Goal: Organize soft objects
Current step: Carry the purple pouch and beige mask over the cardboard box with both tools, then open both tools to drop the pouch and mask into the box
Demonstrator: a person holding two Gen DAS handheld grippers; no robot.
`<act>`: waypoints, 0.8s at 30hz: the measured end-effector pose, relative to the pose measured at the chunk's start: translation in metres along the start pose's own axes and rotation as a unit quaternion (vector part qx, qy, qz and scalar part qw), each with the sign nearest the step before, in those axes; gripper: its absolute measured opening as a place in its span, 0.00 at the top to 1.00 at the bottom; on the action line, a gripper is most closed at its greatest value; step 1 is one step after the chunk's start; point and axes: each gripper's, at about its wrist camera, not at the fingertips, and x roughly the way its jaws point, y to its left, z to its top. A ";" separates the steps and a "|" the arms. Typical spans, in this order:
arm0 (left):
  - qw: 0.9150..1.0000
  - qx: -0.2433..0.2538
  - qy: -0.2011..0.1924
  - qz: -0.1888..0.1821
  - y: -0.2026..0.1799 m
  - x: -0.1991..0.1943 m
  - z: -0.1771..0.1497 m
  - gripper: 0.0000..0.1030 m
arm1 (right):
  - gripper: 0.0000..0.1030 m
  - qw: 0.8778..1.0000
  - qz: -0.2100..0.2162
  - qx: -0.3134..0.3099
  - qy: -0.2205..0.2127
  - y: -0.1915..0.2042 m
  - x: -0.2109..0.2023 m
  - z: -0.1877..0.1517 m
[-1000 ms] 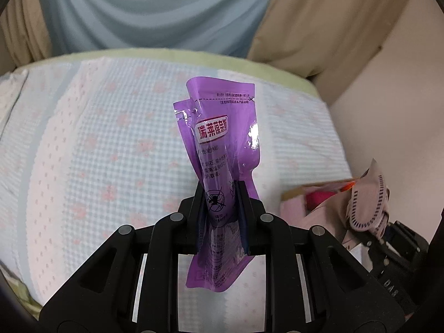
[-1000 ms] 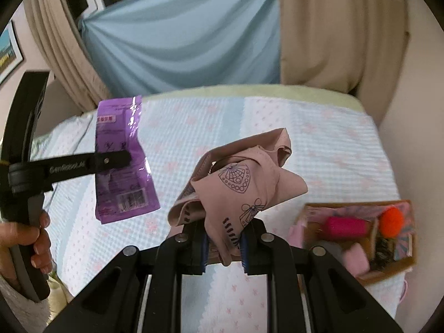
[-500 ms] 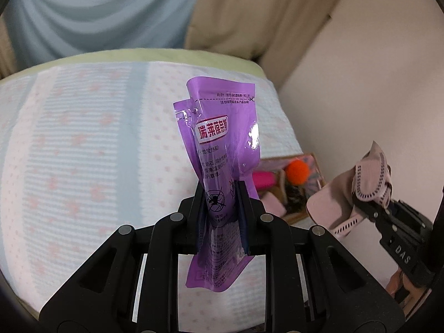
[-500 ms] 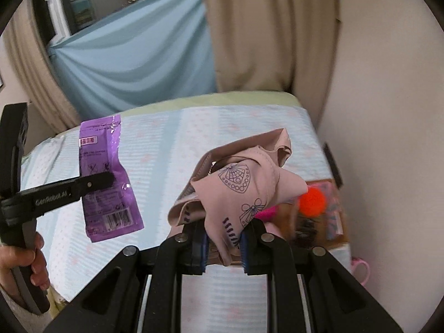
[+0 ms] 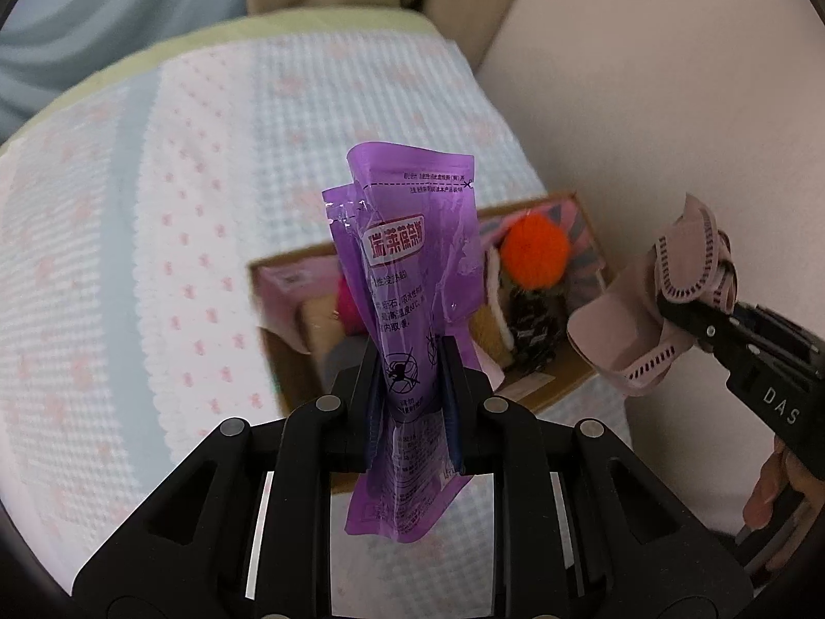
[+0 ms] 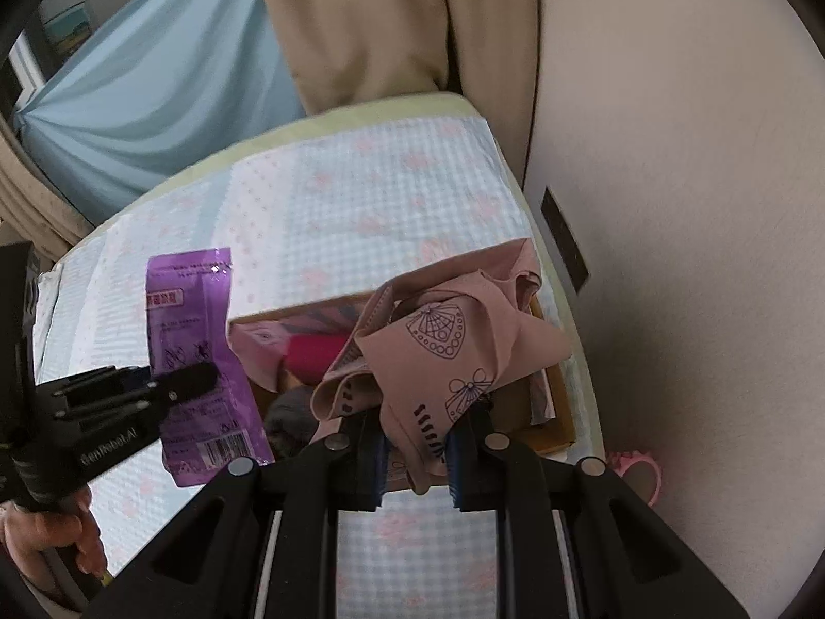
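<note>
My left gripper (image 5: 411,361) is shut on a purple plastic pouch (image 5: 412,258) that stands up between its pads, over the near side of a cardboard box (image 5: 289,361). The box holds an orange pompom (image 5: 536,250), a magenta soft item (image 5: 348,304) and other small pieces. My right gripper (image 6: 420,443) is shut on a crumpled pink printed cloth (image 6: 454,340), held above the same box (image 6: 559,402). Each gripper shows in the other's view: the right gripper (image 5: 686,309) with the pink cloth (image 5: 644,330), and the left gripper (image 6: 196,376) with the purple pouch (image 6: 196,340).
The box sits at the right edge of a bed with a pale blue and white dotted cover (image 5: 154,258). A beige wall (image 6: 696,206) runs close along the right. Tan (image 6: 386,26) and blue curtains (image 6: 144,93) hang behind. A pink item (image 6: 639,469) lies beside the bed.
Both grippers have travelled right across the bed with their loads; the box, earlier off to the right, now lies directly under them. Both grips are unchanged.
</note>
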 end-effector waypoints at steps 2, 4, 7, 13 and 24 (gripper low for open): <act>1.000 0.006 0.016 0.003 -0.004 0.017 0.001 0.83 | 0.84 1.000 0.005 0.004 0.016 -0.007 0.018 0.001; 0.999 0.012 0.035 0.006 -0.009 0.038 0.002 0.83 | 0.84 0.999 0.017 0.009 0.031 -0.012 0.038 0.001; 0.998 0.026 0.055 0.019 -0.016 0.057 0.000 0.83 | 0.84 0.998 0.031 0.008 0.045 -0.012 0.060 0.003; 0.995 0.038 0.082 0.045 -0.018 0.078 -0.007 0.55 | 0.81 0.996 0.057 -0.012 0.061 -0.007 0.085 0.010; 0.989 0.101 0.056 0.093 -0.031 0.078 -0.016 0.00 | 0.00 0.997 0.025 -0.008 0.079 -0.023 0.096 0.004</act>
